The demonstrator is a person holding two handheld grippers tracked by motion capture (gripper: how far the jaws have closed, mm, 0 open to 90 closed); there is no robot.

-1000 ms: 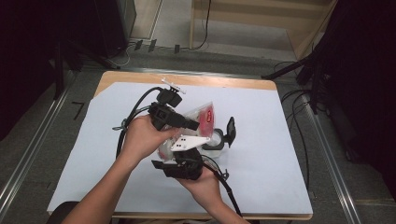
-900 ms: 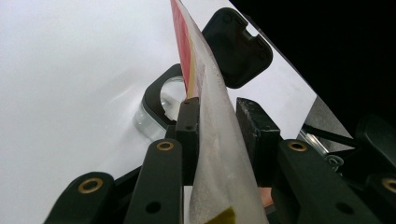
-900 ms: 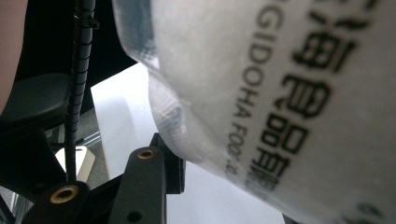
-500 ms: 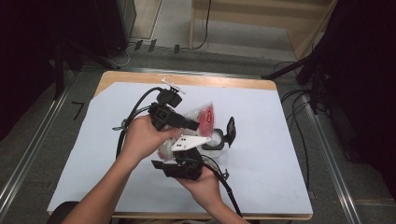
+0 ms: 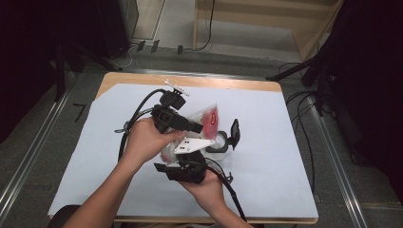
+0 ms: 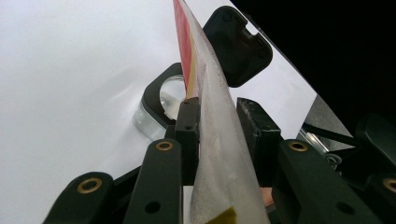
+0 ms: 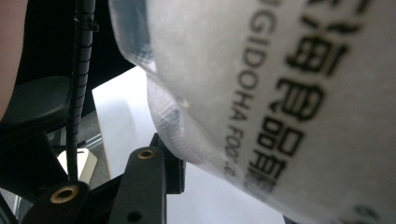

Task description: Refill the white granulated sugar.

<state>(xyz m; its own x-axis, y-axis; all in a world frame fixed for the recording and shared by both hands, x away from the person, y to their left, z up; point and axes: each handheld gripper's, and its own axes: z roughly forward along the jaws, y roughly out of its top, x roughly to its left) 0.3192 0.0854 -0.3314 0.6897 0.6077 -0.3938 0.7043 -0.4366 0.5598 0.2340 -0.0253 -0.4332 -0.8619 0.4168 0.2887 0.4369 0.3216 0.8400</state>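
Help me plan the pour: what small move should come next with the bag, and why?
Probably tip the bag toward the open jar. Both grippers, left and right, clamp it above the table, and the jar's lid is flipped back.

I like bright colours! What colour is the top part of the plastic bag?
Red, on a frosted clear bag. The high view shows it best.

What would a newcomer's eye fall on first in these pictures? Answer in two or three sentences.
The red-and-clear plastic bag, held above the middle of the white-covered table, with the left claw shut on it. Just beyond it stands a clear container with its black flip lid open.
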